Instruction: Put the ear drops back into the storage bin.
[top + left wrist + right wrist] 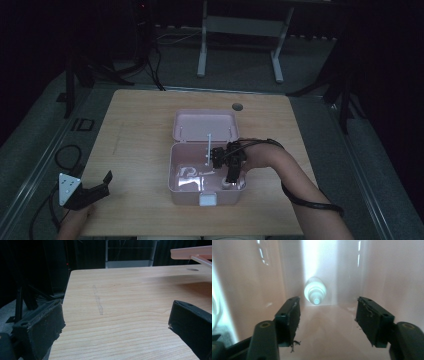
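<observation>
spanning most of the high view, the wooden tabletop (140,130) carries an open pink box (186,192) at its middle, lid (205,125) tipped back on the far side. the right gripper (231,172) points down into the box's right part, its fingers (288,320) spread with nothing between them. the left gripper (102,182) rests at the tabletop's near left corner, fingers (42,327) spread wide over bare wood. a small white bottle (315,291) lies on the box floor against its wall, just beyond the right gripper's fingers.
</observation>
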`<state>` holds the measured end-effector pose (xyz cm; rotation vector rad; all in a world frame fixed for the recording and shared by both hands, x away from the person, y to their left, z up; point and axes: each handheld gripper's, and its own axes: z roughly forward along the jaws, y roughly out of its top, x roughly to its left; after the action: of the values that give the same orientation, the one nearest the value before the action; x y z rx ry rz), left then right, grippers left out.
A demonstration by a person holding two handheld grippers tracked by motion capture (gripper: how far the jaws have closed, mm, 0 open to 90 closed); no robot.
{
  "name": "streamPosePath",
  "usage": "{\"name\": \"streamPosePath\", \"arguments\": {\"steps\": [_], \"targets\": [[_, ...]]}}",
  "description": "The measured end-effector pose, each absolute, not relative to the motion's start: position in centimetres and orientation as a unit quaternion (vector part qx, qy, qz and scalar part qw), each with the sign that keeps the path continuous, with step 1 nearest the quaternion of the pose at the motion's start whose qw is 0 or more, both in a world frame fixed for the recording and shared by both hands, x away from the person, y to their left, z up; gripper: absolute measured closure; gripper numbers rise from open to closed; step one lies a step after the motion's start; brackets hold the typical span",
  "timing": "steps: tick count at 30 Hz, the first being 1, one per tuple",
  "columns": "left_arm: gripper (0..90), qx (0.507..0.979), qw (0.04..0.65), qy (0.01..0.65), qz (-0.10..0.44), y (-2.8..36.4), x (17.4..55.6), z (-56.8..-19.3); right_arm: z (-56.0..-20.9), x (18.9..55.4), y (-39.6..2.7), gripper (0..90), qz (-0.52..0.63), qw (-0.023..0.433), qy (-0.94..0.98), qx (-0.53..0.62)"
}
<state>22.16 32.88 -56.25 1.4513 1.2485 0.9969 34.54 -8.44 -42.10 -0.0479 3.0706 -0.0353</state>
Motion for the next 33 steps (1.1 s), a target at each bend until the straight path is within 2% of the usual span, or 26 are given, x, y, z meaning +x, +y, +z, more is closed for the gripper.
{"name": "streamPosePath", "arguments": {"steps": [6, 23, 33], "targets": [[0.4, 0.592, 0.473, 0.510, 0.407, 32.9, 22.2, -56.3, -40.3, 34.4, -9.2, 21.1, 0.017, 0.033, 0.999, -0.023], [0.4, 0.593, 0.471, 0.510, 0.408, 32.9, 22.2, -56.2, -38.0, 34.9, -13.1, 18.9, 0.045, 0.045, 0.998, 0.015], [0.4, 0.593, 0.471, 0.511, 0.408, 32.9, 22.2, -56.2, -38.3, 35.2, -16.4, 19.2, 0.054, 0.050, 0.996, 0.044]]}}
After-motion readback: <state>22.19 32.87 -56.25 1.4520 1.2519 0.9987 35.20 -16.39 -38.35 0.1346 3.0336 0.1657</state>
